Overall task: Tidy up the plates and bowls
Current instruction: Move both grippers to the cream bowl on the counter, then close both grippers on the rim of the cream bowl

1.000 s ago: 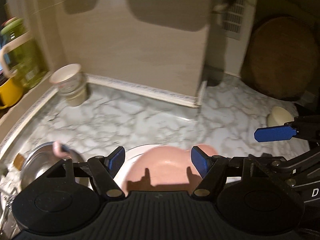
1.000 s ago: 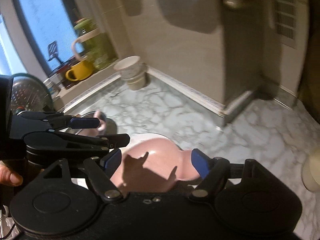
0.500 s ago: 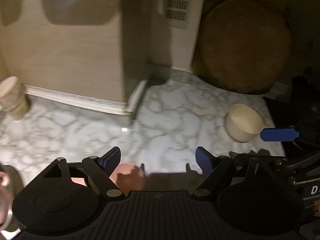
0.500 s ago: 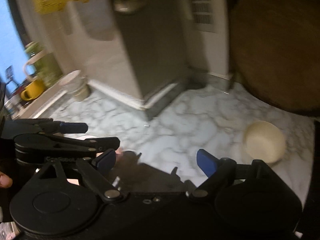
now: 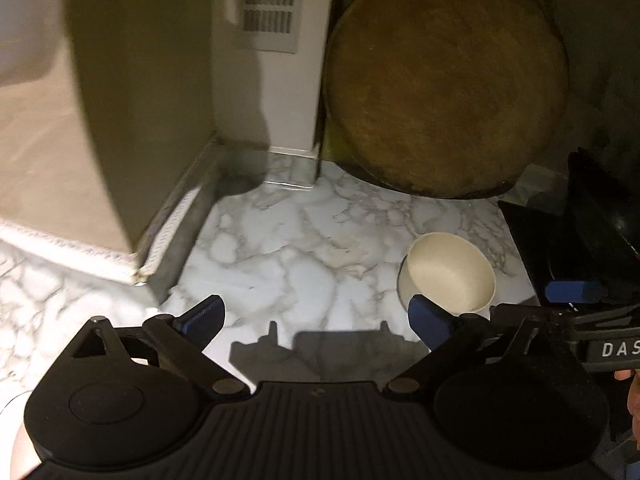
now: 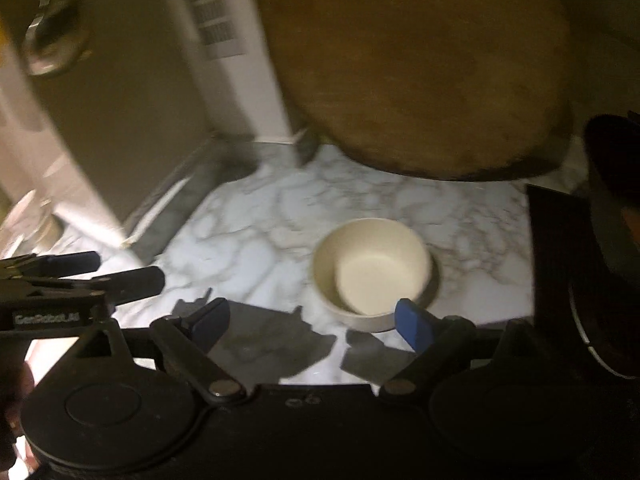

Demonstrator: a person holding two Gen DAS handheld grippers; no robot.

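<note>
1 cream bowl (image 6: 372,272), round, smooth and matte, stands upright on the white marble-veined table (image 5: 288,256). Behind it 1 large round wooden board (image 5: 444,80) leans on the wall. 2 grippers show, each with 2 blue-padded fingers. The right gripper (image 6: 316,320) has its jaws spread wide and empty, the bowl just ahead, nearer its right finger. The left gripper (image 5: 316,318) is likewise wide apart and empty, the bowl behind its right finger.
</note>
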